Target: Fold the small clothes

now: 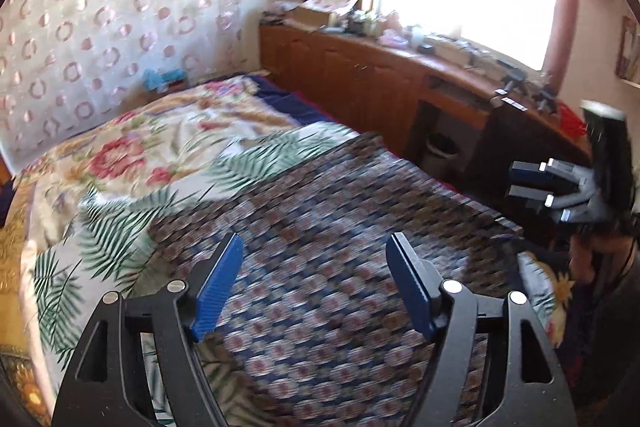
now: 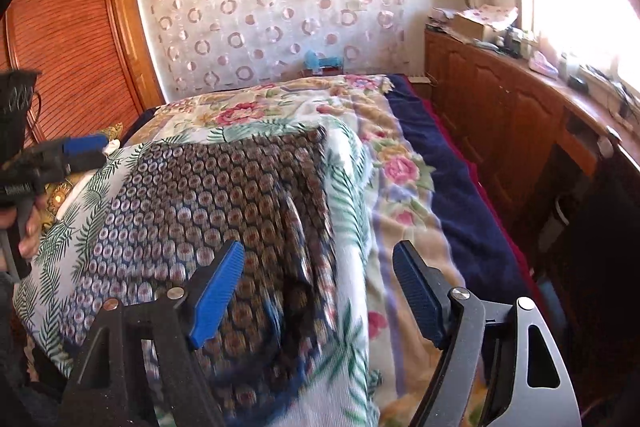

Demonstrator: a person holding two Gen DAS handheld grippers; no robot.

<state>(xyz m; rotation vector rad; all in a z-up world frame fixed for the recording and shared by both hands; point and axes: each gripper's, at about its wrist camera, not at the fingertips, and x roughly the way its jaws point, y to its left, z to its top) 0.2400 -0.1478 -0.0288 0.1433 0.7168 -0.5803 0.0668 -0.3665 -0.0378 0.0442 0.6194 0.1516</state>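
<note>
Patterned garment [image 1: 340, 247] lies flat on the bed [image 2: 448, 195], long axis running away from both tools. Left tool [image 1: 316, 287] and right tool [image 2: 320, 295] gape empty above its near edge; right sits over the garment's right border.

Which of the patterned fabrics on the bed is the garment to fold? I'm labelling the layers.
The dark garment with small repeated medallions, lying on top. The palm-leaf sheet and the rose-print blanket are pale and lie beneath it.

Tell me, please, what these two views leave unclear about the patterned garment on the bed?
- Patterned garment, left wrist view: motion blur smears its print and folds.
- Its near edge, right wrist view: blurred and cut off behind the right tool.
- Garment type: neither view shows enough to tell.
</note>
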